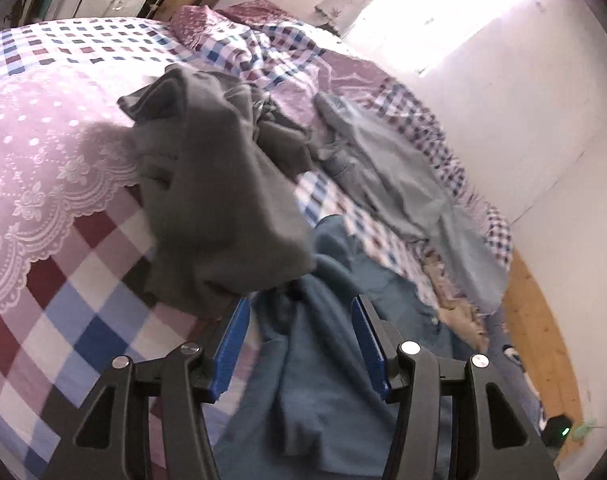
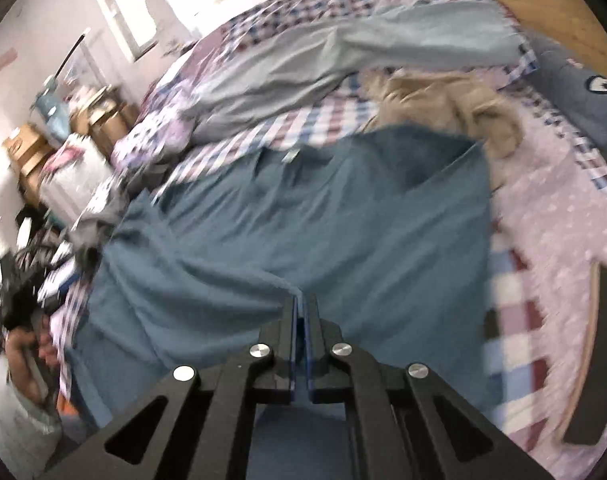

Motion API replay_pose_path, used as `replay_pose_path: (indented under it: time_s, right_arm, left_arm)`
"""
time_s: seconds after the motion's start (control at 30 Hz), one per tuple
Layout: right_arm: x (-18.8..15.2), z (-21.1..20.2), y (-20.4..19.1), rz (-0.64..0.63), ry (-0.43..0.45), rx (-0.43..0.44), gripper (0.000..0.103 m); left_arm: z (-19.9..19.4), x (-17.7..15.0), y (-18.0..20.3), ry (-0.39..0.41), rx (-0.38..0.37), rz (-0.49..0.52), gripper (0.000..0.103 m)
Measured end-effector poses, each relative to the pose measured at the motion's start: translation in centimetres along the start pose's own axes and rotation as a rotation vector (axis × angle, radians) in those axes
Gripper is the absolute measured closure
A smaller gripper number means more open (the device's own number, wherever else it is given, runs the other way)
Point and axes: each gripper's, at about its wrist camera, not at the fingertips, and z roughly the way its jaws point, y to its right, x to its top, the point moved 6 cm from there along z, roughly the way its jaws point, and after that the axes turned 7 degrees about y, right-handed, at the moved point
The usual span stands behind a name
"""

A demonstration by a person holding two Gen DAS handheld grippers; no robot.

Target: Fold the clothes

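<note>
Blue shirt lies spread across the bed, near the edge closest to both cameras, its body fairly flat and its collar end pointing toward the far side. Right gripper is pinched tight on a fold of the blue cloth; creases fan out from the pinch, so the fabric appears to be under tension. Left gripper hangs wide above a bunched part of the same shirt, holding nothing.

Step in hand, as judged: spreading and squaring the shirt before the first fold. The next move calls for the left gripper to descend and pinch the bunched cloth beneath it, so both grippers can pull the hem straight.

Obstructions: a grey garment is heaped just beside the shirt and overhangs the left finger; it may get caught in the pinch. A light blue garment sprawls toward the far edge, and a tan garment touches the shirt's far corner. Both limit free room for folding.
</note>
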Motion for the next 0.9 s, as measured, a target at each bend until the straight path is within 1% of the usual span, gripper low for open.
replay_pose_path:
  time_s: [0.07,0.2,0.23,0.3,0.33,0.37,0.43,0.47,0.7,0.83,0.9]
  right_arm:
    - [1.2,0.1,1.2,0.026,0.019,-0.035,0.102]
    - [1.8,1.3,4.1,0.115,0.016,-0.107,0.098]
    - [1.3,1.5,4.9,0.157,0.003,-0.109,0.098]
    - [0.3,1.3,5.8,0.235,-0.013,-0.069,0.095]
    - [-0.2,0.9,5.8,0.256,-0.017,-0.054,0.086]
    - [-0.7,0.6,5.9,0.278,-0.022,-0.040,0.074]
    - [-1.7,-0.1,6.0,0.321,-0.031,-0.011,0.063]
    - [-2.2,-0.4,5.9,0.331,-0.040,0.002,0.061]
    - [-5.5,-0.3,2.0,0.251,-0.149,0.063,0.061]
    - [-6.7,0.6,1.1,0.238,-0.192,0.050,0.061]
    - [-7.0,1.0,0.7,0.228,-0.203,0.048,0.063]
  left_arm:
    - [0.2,-0.3,-0.4,-0.017,0.030,0.021,0.047]
    - [0.8,-0.7,-0.5,-0.035,0.063,0.055,0.047]
    - [0.9,-0.9,-0.5,-0.040,0.070,0.063,0.047]
    - [1.0,-1.1,-0.4,-0.049,0.084,0.078,0.047]
    - [1.1,-1.2,-0.3,-0.054,0.091,0.086,0.047]
    - [1.1,-1.4,-0.3,-0.062,0.101,0.092,0.047]
    - [1.4,-1.4,-0.2,-0.067,0.105,0.094,0.047]
    - [1.5,-1.5,-0.1,-0.069,0.107,0.095,0.047]
    - [1.9,-1.9,0.2,-0.080,0.113,0.107,0.047]
    - [2.0,-1.9,0.2,-0.083,0.111,0.107,0.047]
    - [2.1,-1.9,0.2,-0.084,0.109,0.106,0.047]
